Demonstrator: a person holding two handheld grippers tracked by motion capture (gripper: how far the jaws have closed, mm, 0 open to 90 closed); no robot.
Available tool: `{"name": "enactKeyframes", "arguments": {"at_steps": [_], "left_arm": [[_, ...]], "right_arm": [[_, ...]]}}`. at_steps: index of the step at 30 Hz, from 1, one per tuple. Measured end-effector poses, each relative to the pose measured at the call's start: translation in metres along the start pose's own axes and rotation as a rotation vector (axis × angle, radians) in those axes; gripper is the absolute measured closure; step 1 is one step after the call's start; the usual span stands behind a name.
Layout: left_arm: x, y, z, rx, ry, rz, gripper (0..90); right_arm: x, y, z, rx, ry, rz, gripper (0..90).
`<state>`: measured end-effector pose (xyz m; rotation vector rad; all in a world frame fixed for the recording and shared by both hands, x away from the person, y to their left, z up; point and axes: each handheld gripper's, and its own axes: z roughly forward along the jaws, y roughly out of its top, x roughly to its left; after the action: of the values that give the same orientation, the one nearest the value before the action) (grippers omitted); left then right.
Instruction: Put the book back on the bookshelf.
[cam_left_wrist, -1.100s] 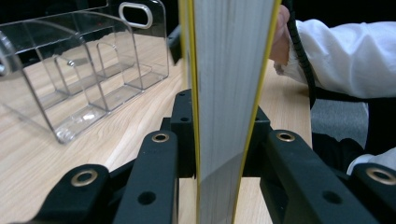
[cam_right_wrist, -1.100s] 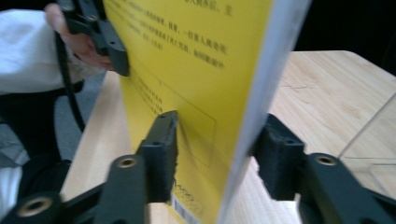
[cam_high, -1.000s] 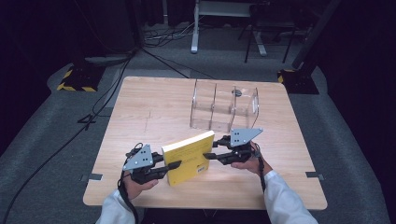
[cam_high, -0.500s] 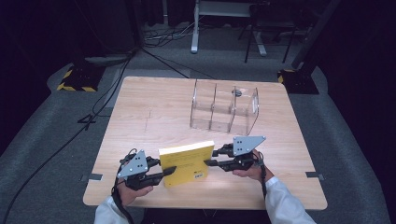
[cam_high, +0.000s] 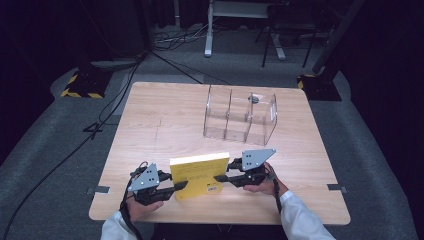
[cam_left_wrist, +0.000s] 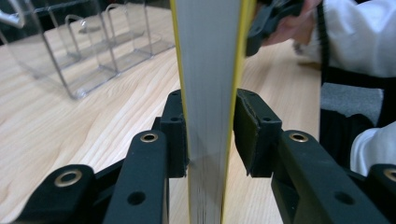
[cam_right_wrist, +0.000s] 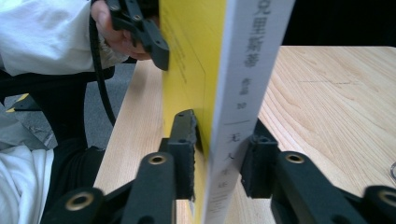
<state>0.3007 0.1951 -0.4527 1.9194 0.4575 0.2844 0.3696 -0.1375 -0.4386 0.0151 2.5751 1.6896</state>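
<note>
yellow book stands on edge on the bench, near the bench's front edge, on the person's side of the clear plastic organizer and well apart from it. cover faces the person.

left tool sits at the book's lower left corner. in the left gripper view the book's page edge runs straight up between the two black jaws; one pad lies against the cover, the other pad shows a thin gap to the yellow cover. jaws are closed down to about the book's thickness; cannot tell if it is a firm clamp.

right tool sits at the book's right edge, about mid-height. in the right gripper view the white spine with printed characters rises between the jaws, pads set on either side of it, clamped on the book.

hands: left hand below the left tool, right hand behind the right tool, white sleeves at the bench's front edge.

organizer: three compartments, upright, beyond the book and a little to its right. a small dark thing lies inside toward the organizer's far right; too small to tell what it is.
</note>
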Motion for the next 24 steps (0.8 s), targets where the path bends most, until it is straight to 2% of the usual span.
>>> {"name": "enactKeyframes", "arguments": {"at_steps": [5,8,10,12,14,15,18,21,23,24], "left_arm": [[0.001,-0.001,0.003,0.008,0.002,-0.012,64.3],[0.000,0.001,0.008,0.012,-0.004,0.004,64.3],[-0.001,0.006,0.016,0.020,-0.010,0.014,64.6],[-0.003,0.011,0.025,0.023,-0.033,0.024,65.5],[-0.004,0.016,0.037,0.025,-0.067,0.037,66.1],[-0.005,0.018,0.043,0.025,-0.082,0.051,66.1],[-0.009,0.028,0.063,0.035,-0.136,0.082,68.6],[-0.013,0.036,0.079,0.042,-0.175,0.112,71.4],[-0.013,0.040,0.088,0.044,-0.196,0.126,73.2],[-0.013,0.041,0.090,0.043,-0.203,0.119,73.5]], "right_arm": [[0.009,0.000,-0.002,-0.006,-0.015,-0.022,75.9],[0.014,-0.002,-0.007,-0.004,-0.033,-0.036,76.1],[0.018,-0.004,-0.013,0.002,-0.059,-0.046,76.2],[0.022,-0.008,-0.028,0.012,-0.085,-0.058,76.3],[0.023,-0.012,-0.040,0.022,-0.076,-0.052,76.0],[0.023,-0.012,-0.040,0.022,-0.076,-0.052,76.0],[0.025,-0.020,-0.063,0.039,-0.087,-0.058,75.5],[0.024,-0.029,-0.081,-0.013,-0.080,-0.012,71.9],[0.024,-0.033,-0.089,-0.022,-0.094,0.002,68.9],[0.023,-0.036,-0.092,-0.026,-0.097,0.011,67.7]]}}
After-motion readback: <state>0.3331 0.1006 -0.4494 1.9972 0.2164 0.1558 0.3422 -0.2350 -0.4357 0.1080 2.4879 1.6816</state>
